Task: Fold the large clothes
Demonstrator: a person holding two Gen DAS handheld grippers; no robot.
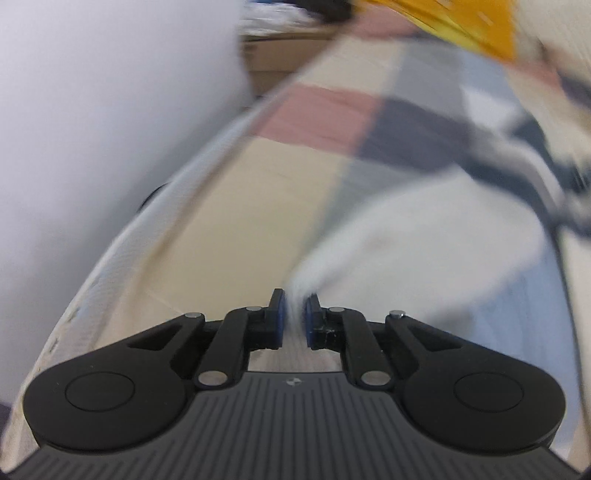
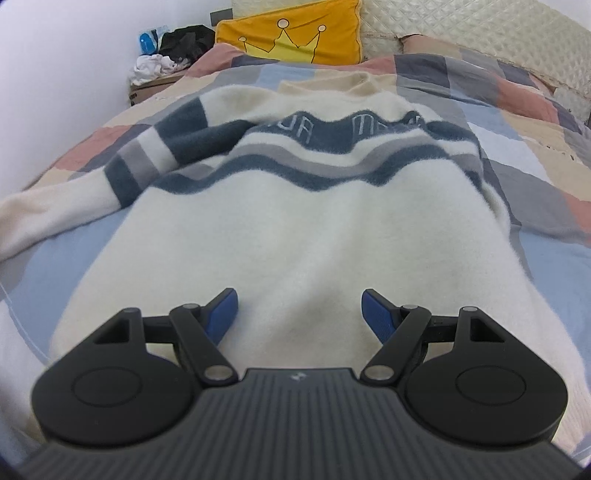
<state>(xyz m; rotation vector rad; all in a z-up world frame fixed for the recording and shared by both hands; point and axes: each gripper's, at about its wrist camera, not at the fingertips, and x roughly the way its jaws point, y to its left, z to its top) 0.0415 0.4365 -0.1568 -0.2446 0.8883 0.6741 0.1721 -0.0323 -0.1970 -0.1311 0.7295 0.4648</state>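
**Left tongs pinching sweater sleeve, right tongs wide open over the body**

Left gripper [image 1: 294,306]: jaws nearly together, a strip of white fuzzy fabric clamped between the blue pads [image 1: 281,317]. That fabric is the sleeve [image 1: 424,236] of the sweater, running up and to the right from the tips. Sleeve is cream-white with dark blue bands further out.

Right gripper [image 2: 299,302]: jaws spread wide, blue pads [image 2: 223,314] apart, nothing between them but the sweater [image 2: 295,229] body lying flat just ahead and below. Sweater is cream, fluffy knit, wavy dark blue and grey stripes across the chest, pale lettering in the top blue band. Left sleeve extends far left of the tips, same blue/grey bands.

Hard to read: left wrist view is heavily motion-blurred, sleeve edges smeared. Chest lettering not legible. The gripper body covers the sweater's near edge.

Surface: bed with a patchwork duvet [image 2: 517,173] in pink, beige, grey, light blue blocks. Beyond the tips, a yellow pillow with crown drawing [image 2: 291,37], a quilted cream headboard [image 2: 461,29] to the right of it. Far left, a cardboard box [image 2: 147,88] stacked with clothes against a white wall [image 2: 74,55].
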